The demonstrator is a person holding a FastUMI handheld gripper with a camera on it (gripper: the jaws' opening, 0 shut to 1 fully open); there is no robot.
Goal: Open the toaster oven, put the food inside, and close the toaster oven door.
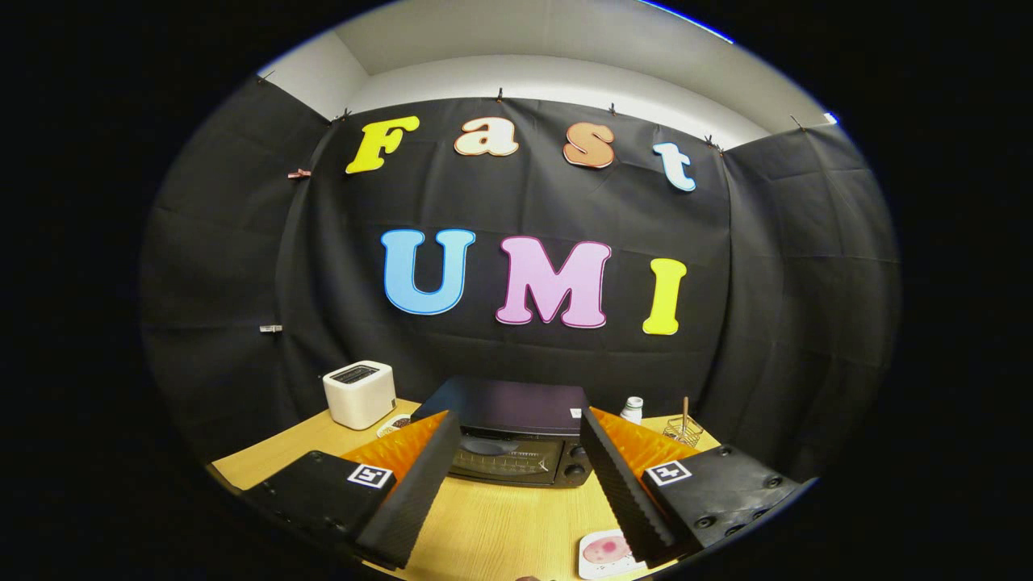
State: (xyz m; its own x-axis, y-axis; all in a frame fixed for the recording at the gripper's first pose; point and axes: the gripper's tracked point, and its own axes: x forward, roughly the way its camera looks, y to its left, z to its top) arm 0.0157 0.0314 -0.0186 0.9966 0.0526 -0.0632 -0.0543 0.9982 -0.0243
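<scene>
White box (360, 394): we saw it at the far left of the desk (500, 524), well left of the oven and apart from it; we judged it played no part in the step.
Small dish (395, 424): it lay between the white box and the oven, half hidden behind the left finger; we could not tell what it held.
Jaws (512, 436): they stood wide apart and held nothing, with the oven showing in the gap between the two fingers.
Toaster oven (516, 440): it sat on the desk just beyond the fingertips, its glass door shut and its knobs on the right of the front.
Step in hand: we judged the door had yet to be opened, so we thought it best to come in level, narrow the jaws onto the handle along the door's top edge, then pull out and down in an arc with the hinge.
Door handle: dark on dark, we could hardly make it out, and which way the door hinged was our guess.
Food (605, 550): a pinkish round piece lay on a small white plate (587, 565) close beside the right finger, partly cut off by it.
Bottle (634, 409) and wire holder (684, 432): they stood right of the oven, too small to tell more.
</scene>
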